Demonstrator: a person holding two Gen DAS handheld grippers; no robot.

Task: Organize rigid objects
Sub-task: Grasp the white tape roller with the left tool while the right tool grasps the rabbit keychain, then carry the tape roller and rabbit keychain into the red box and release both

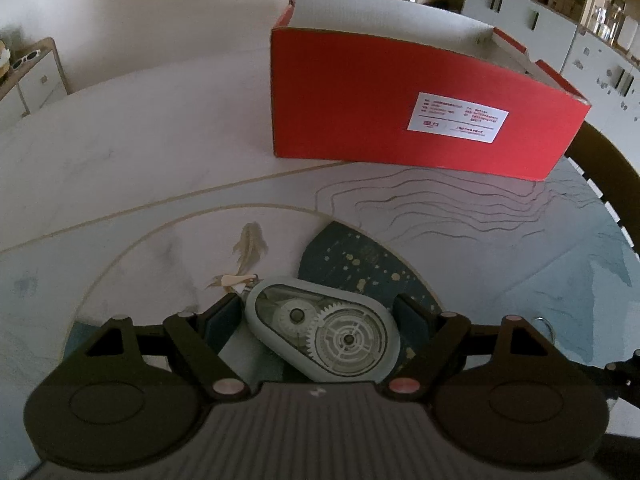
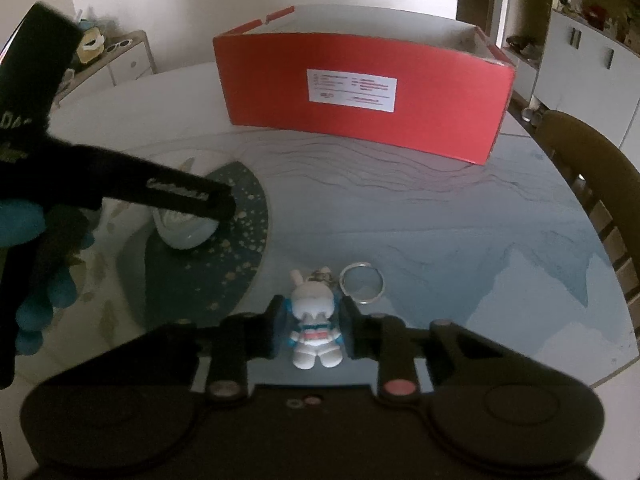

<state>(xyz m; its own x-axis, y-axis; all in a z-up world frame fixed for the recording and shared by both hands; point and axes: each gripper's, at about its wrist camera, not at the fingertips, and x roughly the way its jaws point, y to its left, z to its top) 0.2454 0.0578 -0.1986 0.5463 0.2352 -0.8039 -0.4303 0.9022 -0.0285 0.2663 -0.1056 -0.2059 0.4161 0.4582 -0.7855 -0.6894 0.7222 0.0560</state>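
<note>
While right claw [image 2: 314, 330] clamps plastic rabbit figurine [image 2: 315, 320] (smooth, white), left claw [image 1: 320, 312] gapes around teardrop tape dispenser [image 1: 324, 332].

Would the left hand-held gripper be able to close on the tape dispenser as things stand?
Probably yes: the tape dispenser already lies between the open left hand-held gripper fingers, with nothing else on the table crowding it.

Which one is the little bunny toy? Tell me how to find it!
Find the big red box at the back of the round table, then come straight toward the near edge. There the right claw is shut on a small white rabbit figure with blue and red stripes. A silver key ring lies right beside it, but only the toy has ears.
</note>
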